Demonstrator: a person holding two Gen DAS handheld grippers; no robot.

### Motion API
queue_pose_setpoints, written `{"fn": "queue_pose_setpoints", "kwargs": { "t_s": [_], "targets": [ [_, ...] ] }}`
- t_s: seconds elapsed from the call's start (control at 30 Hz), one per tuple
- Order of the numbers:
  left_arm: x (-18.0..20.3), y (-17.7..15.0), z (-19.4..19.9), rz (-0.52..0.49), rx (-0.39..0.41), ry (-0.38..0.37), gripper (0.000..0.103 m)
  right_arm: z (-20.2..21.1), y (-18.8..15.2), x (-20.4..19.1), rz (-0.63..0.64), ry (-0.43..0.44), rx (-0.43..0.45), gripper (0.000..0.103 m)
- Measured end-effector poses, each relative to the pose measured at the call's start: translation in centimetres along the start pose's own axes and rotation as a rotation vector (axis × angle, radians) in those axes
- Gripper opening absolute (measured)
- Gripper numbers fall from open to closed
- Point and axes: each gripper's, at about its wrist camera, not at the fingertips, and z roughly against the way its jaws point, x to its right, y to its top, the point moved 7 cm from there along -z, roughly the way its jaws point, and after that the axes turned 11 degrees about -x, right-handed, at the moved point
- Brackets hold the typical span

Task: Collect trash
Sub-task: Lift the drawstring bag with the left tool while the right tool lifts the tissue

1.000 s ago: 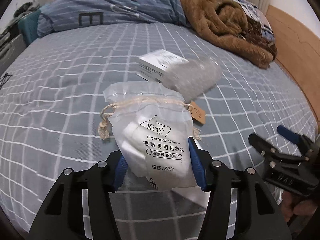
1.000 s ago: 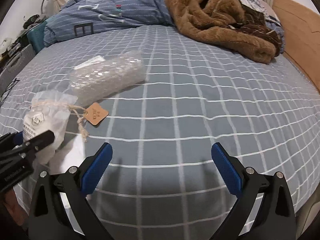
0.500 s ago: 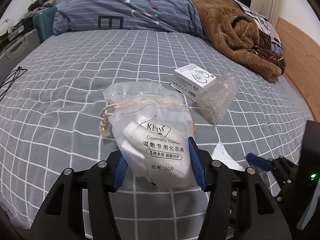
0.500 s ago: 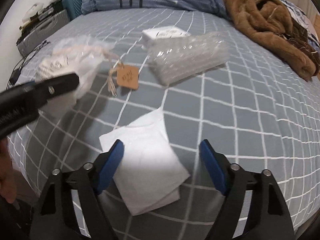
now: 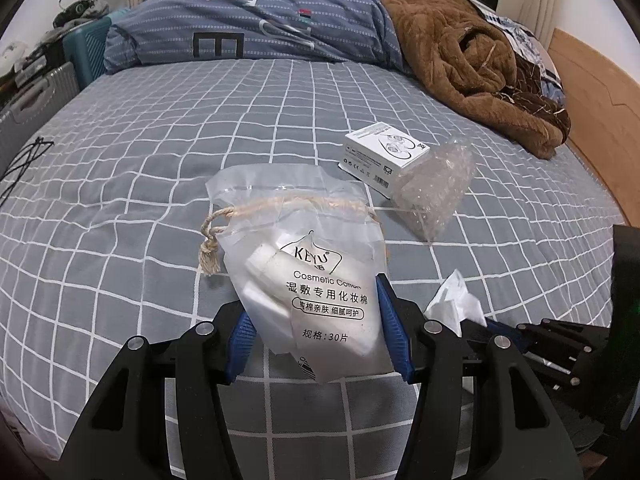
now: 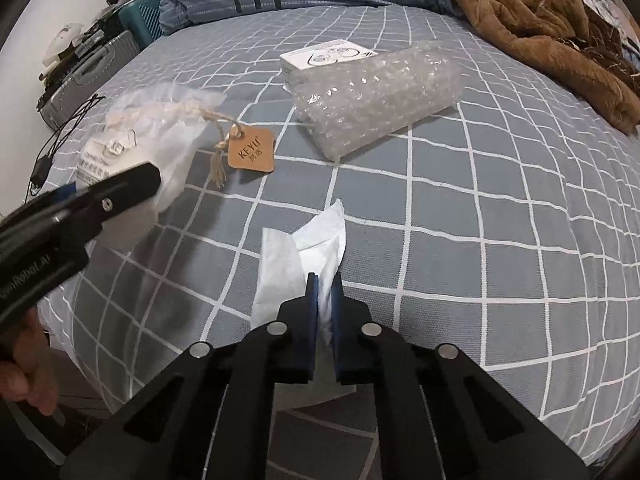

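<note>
My left hand-held gripper (image 5: 316,336) grips a frosted drawstring pouch (image 5: 308,276) between its blue pads; the print reads "KEYU", "Cosmetic Cotton" and, lower down, Chinese lines ending "30片". A brown card tag (image 6: 252,155) on its twine also says "KEYU" and lies on the grey checked bed sheet (image 6: 480,208). My right hand-held gripper (image 6: 324,292) is pinched down narrow on a crumpled white tissue (image 6: 298,260) — the paper stands up between the pads, near the bed's front edge. Further up the bed a roll of bubble wrap (image 6: 380,96) lies against a small white box (image 5: 384,154) with a line drawing and fine print too small to read. A brown fleece blanket (image 5: 472,68) is heaped at the far right — beside a striped blue duvet (image 5: 256,24).
</note>
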Motion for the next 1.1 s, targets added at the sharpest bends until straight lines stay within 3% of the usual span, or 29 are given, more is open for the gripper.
{"fn": "queue_pose_setpoints", "kwargs": {
  "t_s": [0.5,1.1],
  "targets": [
    [1.2,-1.9,1.4,-0.019,0.011,-0.015,0.054,3.4,-0.5,2.3,-0.053,-0.072,0.118,0.005],
    [2.5,-5.4,3.6,-0.028,0.002,-0.025,0.054,6.6,-3.7,3.0,-0.097,-0.105,0.169,0.005]
  ]
}}
